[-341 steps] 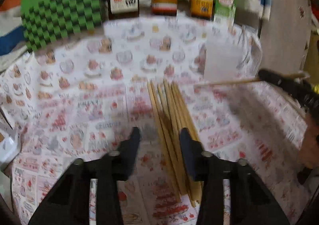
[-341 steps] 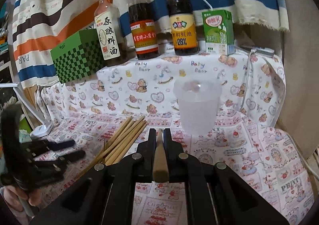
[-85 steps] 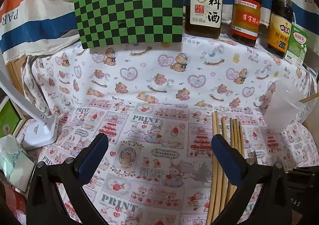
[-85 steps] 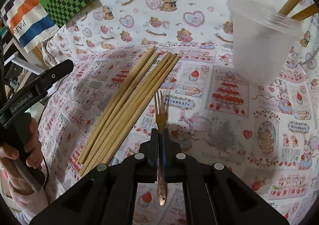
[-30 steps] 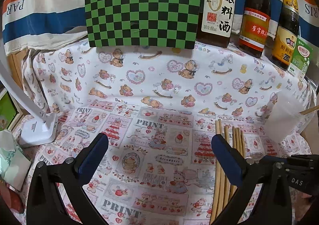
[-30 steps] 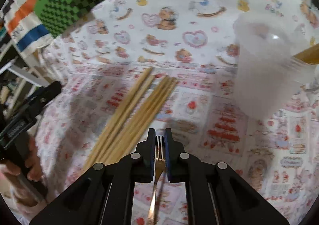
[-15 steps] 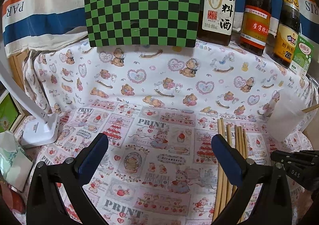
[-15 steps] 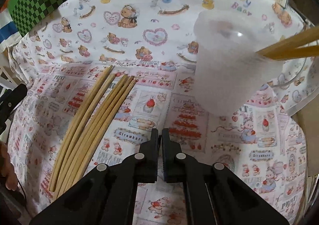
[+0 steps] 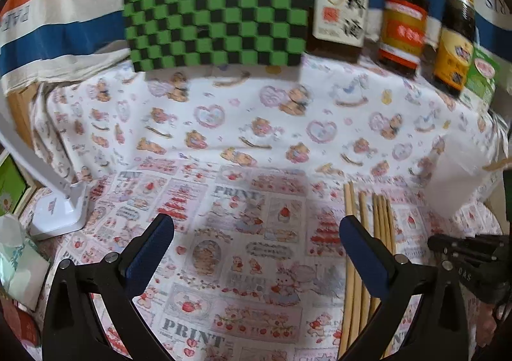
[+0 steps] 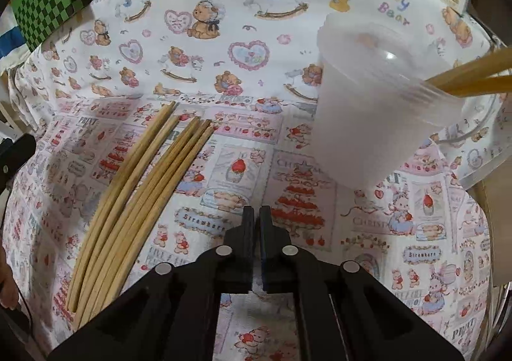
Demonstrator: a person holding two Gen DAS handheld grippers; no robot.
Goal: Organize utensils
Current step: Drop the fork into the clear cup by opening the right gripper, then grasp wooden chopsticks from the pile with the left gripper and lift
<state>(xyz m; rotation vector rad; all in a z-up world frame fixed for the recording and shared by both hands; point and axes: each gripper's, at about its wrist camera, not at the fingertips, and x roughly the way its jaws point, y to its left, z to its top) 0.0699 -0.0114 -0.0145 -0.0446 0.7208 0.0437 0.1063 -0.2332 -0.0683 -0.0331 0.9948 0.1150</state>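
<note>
The left gripper (image 9: 256, 244) hangs over the printed tablecloth (image 9: 243, 143) with its jaws spread wide and nothing between them; the loose wooden chopsticks (image 9: 360, 265) lie partly behind its right finger. The right gripper (image 10: 256, 217) has its jaws nearly together, and no utensil shows between them; the loose chopsticks (image 10: 134, 194) lie to its left; ahead and to its right stands the frosted plastic cup (image 10: 371, 111), with two chopsticks (image 10: 473, 79) leaning out over its rim.
</note>
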